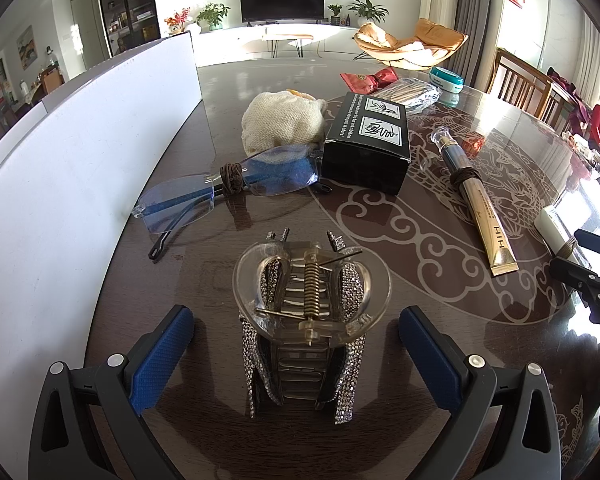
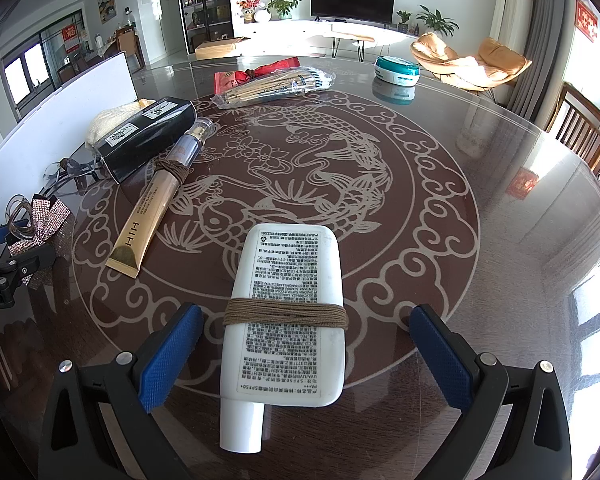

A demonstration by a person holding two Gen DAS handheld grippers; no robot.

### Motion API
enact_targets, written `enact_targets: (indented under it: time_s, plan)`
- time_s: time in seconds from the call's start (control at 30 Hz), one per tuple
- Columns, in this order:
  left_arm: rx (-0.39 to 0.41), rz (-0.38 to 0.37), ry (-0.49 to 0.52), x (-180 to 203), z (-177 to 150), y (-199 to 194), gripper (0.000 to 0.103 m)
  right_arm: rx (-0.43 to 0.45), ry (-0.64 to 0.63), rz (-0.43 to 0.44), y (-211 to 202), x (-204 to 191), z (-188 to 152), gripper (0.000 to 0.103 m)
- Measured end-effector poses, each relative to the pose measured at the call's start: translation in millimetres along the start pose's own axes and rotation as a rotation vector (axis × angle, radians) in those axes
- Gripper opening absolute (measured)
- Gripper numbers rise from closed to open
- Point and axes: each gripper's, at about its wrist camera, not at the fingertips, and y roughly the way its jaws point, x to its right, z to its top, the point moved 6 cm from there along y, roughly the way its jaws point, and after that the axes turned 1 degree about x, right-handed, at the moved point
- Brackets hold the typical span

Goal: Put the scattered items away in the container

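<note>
My left gripper (image 1: 296,356) is open, its blue pads on either side of a clear rhinestone hair claw (image 1: 312,320) lying on the table, not touching it. My right gripper (image 2: 306,360) is open around a white sunscreen tube (image 2: 288,320) wrapped with brown cord, lying flat, cap toward me. The white container (image 1: 80,168) stands at the left. Rimless glasses (image 1: 220,188), a cream cloth (image 1: 280,120), a black box (image 1: 368,148) and a gold tube (image 1: 480,204) lie beyond the claw.
A bag of wooden sticks (image 2: 272,86), a red packet (image 2: 236,78) and a teal-lidded jar (image 2: 396,68) lie at the far side of the round patterned glass table (image 2: 440,200). Wooden chairs (image 2: 584,128) stand at the right edge.
</note>
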Motion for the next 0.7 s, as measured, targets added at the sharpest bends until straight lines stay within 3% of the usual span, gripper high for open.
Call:
enact_targets:
  time_s: [0.3,0.43,0.5,0.53,0.57,0.6,0.63,0.7]
  plan:
    - [-0.035,-0.018,0.025,-0.1,2.1,-0.5,0.103,-0.012,-0.010,0.012,-1.7,-0.1,-0.8,0.103]
    - [-0.091,-0.023,0.048,5.0,3.9,-1.2,0.102,-0.143,-0.071,0.095,-3.9,3.2,1.0,0.102]
    - [-0.073,-0.033,0.059,7.5,2.9,-3.5,0.091,-0.170,-0.061,0.130,-10.1,7.1,5.6,0.102]
    - [-0.056,-0.040,0.069,10.1,2.8,-6.5,0.083,-0.178,-0.054,0.142,-12.9,8.4,8.5,0.099]
    - [-0.040,-0.043,0.082,13.1,3.0,-9.9,0.065,-0.193,-0.052,0.156,-14.5,8.7,10.1,0.092]
    - [-0.035,-0.058,0.091,15.0,2.8,-13.0,0.056,-0.220,-0.056,0.181,-13.3,7.3,10.0,0.064]
    - [-0.044,-0.057,0.096,16.4,1.6,-15.1,0.056,-0.248,-0.062,0.192,-11.5,6.2,8.9,0.054]
    - [-0.050,-0.082,0.085,16.9,-1.1,-22.6,0.055,-0.274,-0.094,0.174,-12.9,3.2,7.7,0.054]
